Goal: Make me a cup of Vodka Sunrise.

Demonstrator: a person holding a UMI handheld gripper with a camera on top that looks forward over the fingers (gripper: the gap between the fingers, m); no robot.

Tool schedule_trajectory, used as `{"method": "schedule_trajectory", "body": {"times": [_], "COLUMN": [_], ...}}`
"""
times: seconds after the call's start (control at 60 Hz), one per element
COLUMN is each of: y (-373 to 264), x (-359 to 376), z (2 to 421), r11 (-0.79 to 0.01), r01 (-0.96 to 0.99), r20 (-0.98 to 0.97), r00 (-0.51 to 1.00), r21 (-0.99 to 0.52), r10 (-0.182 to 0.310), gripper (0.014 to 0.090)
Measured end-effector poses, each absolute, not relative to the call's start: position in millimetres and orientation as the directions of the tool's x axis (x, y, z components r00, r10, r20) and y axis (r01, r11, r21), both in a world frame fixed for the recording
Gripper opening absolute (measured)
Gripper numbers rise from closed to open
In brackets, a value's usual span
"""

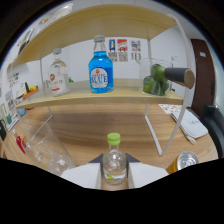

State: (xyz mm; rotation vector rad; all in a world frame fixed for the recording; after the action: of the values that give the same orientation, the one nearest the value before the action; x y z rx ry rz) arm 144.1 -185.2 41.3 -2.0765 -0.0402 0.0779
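The jaws were clamped on a green-capped bottle; no drink was visibly poured, so mixing seemingly remained.

Gripper, hand-held, two-finger type: one unit, seen from its own camera. Both fingers run forward and level from beneath the lens, pale and flat-faced, with darker tips angled inward. Left finger and right finger sit symmetrically, neither tilted nor skewed. Finger spacing: moderate, inner faces parallel. The tips appear to press both sides of a small clear bottle, though the contact is partly hidden by the glass. No hand or sleeve visible.
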Motion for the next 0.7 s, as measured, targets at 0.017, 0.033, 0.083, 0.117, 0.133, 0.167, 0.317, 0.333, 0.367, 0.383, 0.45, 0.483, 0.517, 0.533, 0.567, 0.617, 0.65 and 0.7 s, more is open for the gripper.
{"method": "schedule_trajectory", "body": {"times": [0.017, 0.033, 0.083, 0.117, 0.133, 0.167, 0.317, 0.333, 0.367, 0.383, 0.45, 0.483, 0.517, 0.533, 0.567, 0.617, 0.65, 0.7], "y": [-186, -186, -187, -188, -190, -191, -196, -197, -198, -199, -202, -204, -207, -209, -212, -216, -218, -224], "x": [143, 142, 141, 139, 138, 137, 138, 138, 138, 138, 138, 139, 139, 139, 140, 139, 140, 141], "z": [40, 39, 35, 32, 30, 28, 24, 24, 24, 24, 23, 22, 22, 21, 20, 24, 29, 37], "r11": [-0.490, -0.494, -0.509, -0.518, -0.524, -0.535, -0.537, -0.537, -0.537, -0.537, -0.541, -0.543, -0.551, -0.556, -0.565, -0.563, -0.559, -0.564], "r01": [-0.003, -0.001, 0.000, -0.002, -0.003, -0.008, -0.004, -0.003, -0.002, -0.001, -0.002, -0.002, 0.000, 0.000, -0.001, -0.007, -0.012, -0.015], "r20": [-0.038, -0.037, -0.037, -0.041, -0.043, -0.049, -0.038, -0.036, -0.034, -0.033, -0.030, -0.030, -0.028, -0.028, -0.027, -0.033, -0.034, -0.029], "r00": [0.997, 0.997, 0.997, 0.997, 0.997, 0.997, 0.998, 0.998, 0.998, 0.998, 0.999, 0.999, 0.999, 0.999, 0.999, 0.999, 0.999, 0.999], "r21": [-0.872, -0.869, -0.861, -0.856, -0.852, -0.845, -0.843, -0.843, -0.844, -0.844, -0.841, -0.839, -0.835, -0.831, -0.825, -0.826, -0.829, -0.826], "r10": [0.062, 0.064, 0.063, 0.063, 0.064, 0.063, 0.052, 0.051, 0.050, 0.049, 0.044, 0.043, 0.043, 0.041, 0.038, 0.036, 0.029, 0.016], "gripper": [0.0353, 0.0353, 0.0353, 0.0356, 0.0356, 0.0356, 0.0365, 0.0366, 0.0366, 0.0369, 0.0371, 0.0371, 0.0371, 0.0373, 0.0376, 0.0426, 0.0486, 0.0628]}}
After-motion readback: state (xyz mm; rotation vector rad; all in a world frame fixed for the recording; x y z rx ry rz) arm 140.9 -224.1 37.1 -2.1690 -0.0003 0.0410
